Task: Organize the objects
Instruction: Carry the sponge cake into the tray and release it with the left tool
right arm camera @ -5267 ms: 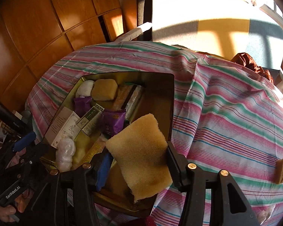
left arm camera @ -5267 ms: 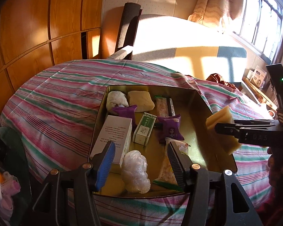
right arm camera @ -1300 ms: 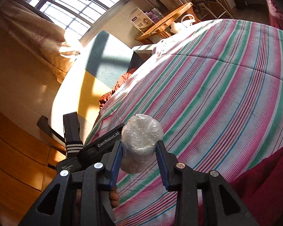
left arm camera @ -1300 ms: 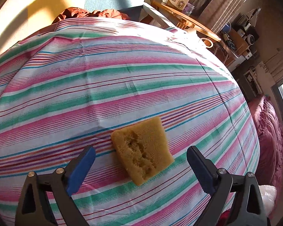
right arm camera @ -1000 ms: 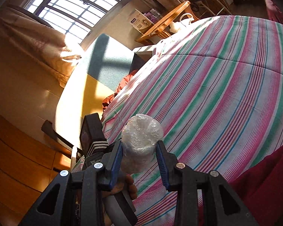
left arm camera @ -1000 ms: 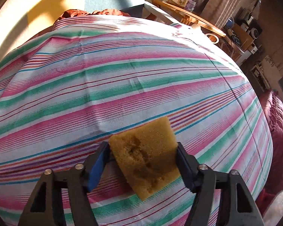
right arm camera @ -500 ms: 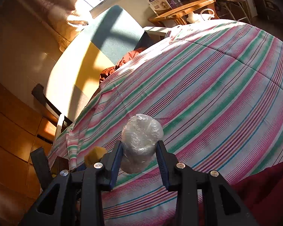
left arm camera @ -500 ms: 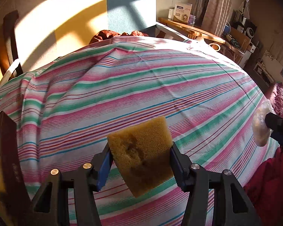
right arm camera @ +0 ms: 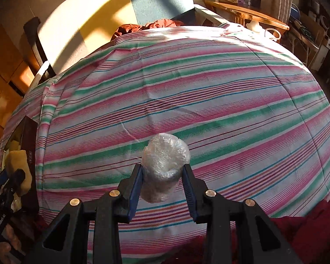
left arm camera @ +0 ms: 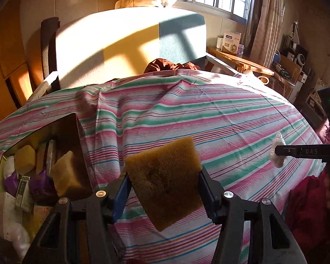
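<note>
Your tin at left holds sponges, purple packets, boxes; your left gripper clamps a sponge, your right gripper a plastic ball.

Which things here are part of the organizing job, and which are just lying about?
Job:
- sponge in the left gripper
- plastic ball in the right gripper
- tin with sponges, packets and boxes inside

Lying about:
- striped cover
- red cloth
- chair
- side table with boxes

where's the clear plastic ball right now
It is clamped between the jaws of the right gripper, low centre in the right wrist view, held over the striped bedspread: plastic ball.
</note>
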